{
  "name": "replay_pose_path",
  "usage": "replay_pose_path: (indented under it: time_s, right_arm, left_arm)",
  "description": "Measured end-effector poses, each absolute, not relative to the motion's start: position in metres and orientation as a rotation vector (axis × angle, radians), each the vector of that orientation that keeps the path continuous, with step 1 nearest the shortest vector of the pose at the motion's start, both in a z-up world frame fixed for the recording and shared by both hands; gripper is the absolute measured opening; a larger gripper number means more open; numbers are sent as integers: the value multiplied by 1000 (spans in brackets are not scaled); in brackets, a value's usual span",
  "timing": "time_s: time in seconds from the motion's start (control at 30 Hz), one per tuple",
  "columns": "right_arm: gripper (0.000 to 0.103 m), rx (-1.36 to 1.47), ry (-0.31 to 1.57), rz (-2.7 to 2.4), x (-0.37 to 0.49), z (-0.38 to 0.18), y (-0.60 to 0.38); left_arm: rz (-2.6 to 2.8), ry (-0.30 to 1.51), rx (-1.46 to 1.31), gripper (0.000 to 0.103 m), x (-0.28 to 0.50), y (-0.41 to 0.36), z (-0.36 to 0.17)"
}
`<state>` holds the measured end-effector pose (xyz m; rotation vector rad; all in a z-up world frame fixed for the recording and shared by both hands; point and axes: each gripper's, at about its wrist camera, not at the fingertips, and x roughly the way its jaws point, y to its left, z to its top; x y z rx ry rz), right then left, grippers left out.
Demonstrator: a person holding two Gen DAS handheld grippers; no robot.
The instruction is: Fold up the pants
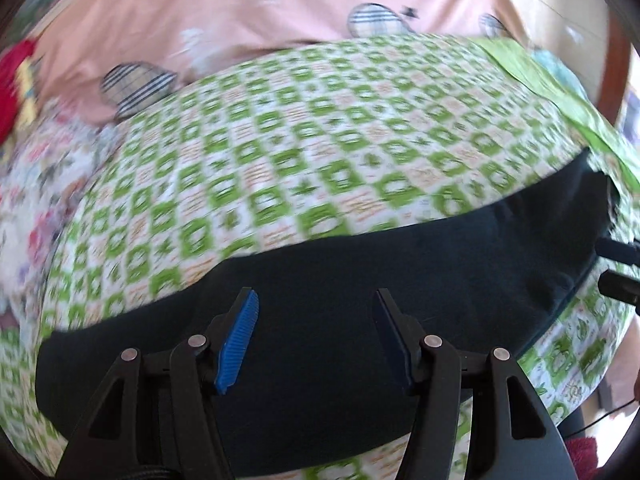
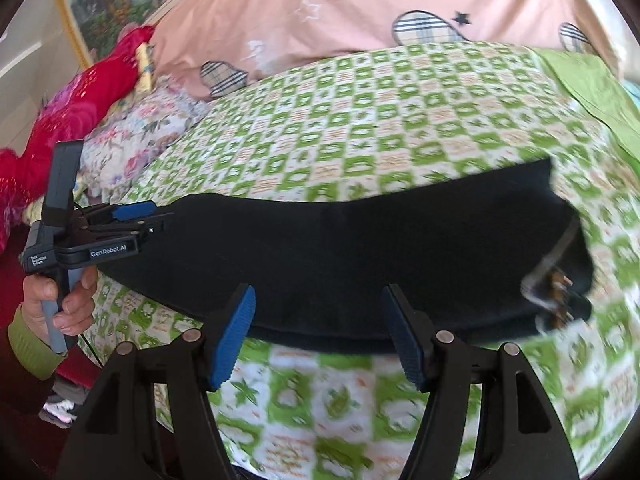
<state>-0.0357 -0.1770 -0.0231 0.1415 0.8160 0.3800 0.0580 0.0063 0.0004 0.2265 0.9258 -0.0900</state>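
Dark navy pants [image 2: 360,248] lie folded lengthwise in a long band across the green-checked bedsheet [image 2: 360,128]. The waist end with a metal buckle [image 2: 554,280] is at the right. My right gripper [image 2: 319,296] hovers open over the pants' near edge with nothing between its pads. My left gripper [image 2: 156,216] is at the pants' left end, open and gripping no cloth. In the left wrist view the pants [image 1: 320,264] fill the foreground, and the left gripper [image 1: 314,300] stands open above them. The right gripper [image 1: 618,266] peeks in at the right edge.
A pink quilt with plaid hearts [image 2: 360,8] is bunched at the back. Red fabric [image 2: 80,108] and a floral cloth [image 2: 140,128] lie at the back left, a plain green cloth [image 2: 592,84] at the right. A hand in a green sleeve [image 2: 60,300] holds the left gripper.
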Motion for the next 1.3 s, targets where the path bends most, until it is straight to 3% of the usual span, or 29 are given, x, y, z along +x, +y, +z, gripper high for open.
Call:
replay_pose_path:
  time_s: [0.97, 1.03, 1.13, 1.2, 1.3]
  right_arm:
    - [66, 580, 800, 113, -45, -51, -285]
    - [61, 594, 789, 108, -43, -51, -285]
    - [46, 617, 778, 97, -38, -54, -288]
    - [29, 632, 772, 90, -35, -58, -291]
    - [15, 649, 762, 99, -36, -62, -298]
  left_arm:
    - [-753, 1053, 642, 62, 157, -197, -8]
    - [-798, 1072, 646, 62, 161, -206, -9]
    - [-837, 1089, 662, 62, 165, -220, -12]
    - [-864, 1100, 676, 62, 167, -229, -16]
    - [-905, 1123, 687, 62, 168, -242, -21]
